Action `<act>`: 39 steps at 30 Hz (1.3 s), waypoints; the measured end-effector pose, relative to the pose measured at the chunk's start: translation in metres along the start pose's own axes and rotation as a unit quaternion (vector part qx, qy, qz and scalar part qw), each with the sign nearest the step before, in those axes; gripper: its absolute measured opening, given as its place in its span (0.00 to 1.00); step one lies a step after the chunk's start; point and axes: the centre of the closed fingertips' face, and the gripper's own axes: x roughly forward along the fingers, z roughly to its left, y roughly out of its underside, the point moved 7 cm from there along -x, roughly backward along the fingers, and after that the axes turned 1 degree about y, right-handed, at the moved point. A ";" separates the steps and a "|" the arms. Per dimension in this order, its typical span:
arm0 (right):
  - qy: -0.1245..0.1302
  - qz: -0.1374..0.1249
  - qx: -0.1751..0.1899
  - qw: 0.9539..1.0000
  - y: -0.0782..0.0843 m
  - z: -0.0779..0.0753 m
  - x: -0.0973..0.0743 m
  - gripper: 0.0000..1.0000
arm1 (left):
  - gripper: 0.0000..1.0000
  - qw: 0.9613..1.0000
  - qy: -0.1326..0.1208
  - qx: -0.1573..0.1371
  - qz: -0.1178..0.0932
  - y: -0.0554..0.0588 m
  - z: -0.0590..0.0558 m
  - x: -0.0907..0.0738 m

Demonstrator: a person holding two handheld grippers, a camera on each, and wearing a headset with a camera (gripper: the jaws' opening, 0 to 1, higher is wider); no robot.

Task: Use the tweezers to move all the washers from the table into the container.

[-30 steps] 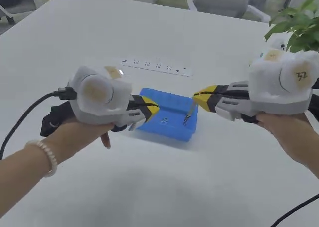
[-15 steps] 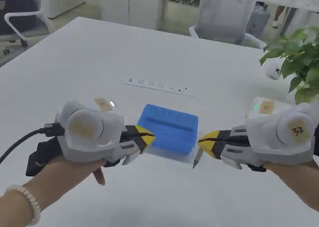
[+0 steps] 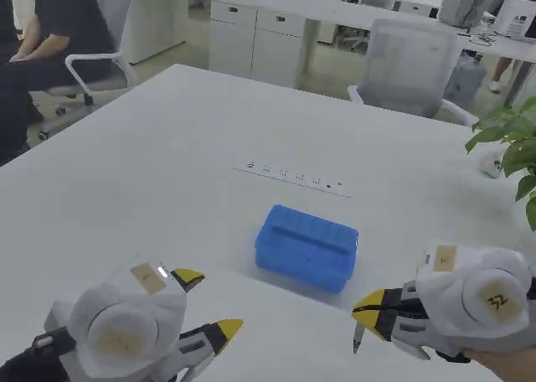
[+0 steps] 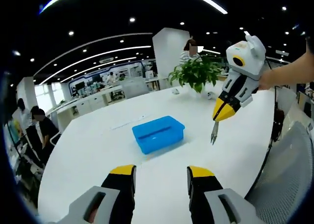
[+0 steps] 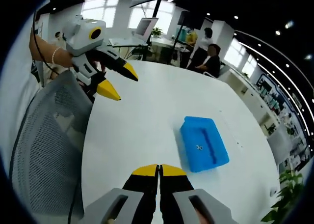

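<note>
The blue container (image 3: 306, 246) sits on the white table (image 3: 167, 172), open side up. In the right gripper view a few small washers (image 5: 198, 147) lie inside the blue container (image 5: 203, 144). My right gripper (image 3: 366, 308) is near the table's front right, shut on thin metal tweezers (image 3: 358, 338) that point down. The left gripper view shows the right gripper (image 4: 222, 115) and tweezers (image 4: 214, 133) right of the container (image 4: 158, 133). My left gripper (image 3: 207, 302) hangs open and empty at the front left, with its jaws (image 4: 161, 171) apart. In the right gripper view the left gripper (image 5: 119, 81) is open.
A white power strip (image 3: 293, 177) lies beyond the container. A potted plant (image 3: 511, 147) stands at the right edge, and a grey chair (image 3: 410, 59) is behind the table. A person sits at far left (image 3: 33, 38). A mesh chair back (image 5: 39, 150) is close behind the right gripper.
Both grippers have drawn back from the container toward the table's near edge. The tweezers' tip left the container. The head camera has tilted up.
</note>
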 end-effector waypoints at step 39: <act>-0.121 0.070 -0.112 0.984 -0.025 0.026 0.101 0.00 | 0.53 0.990 -0.127 -0.058 0.008 0.029 0.012 -0.017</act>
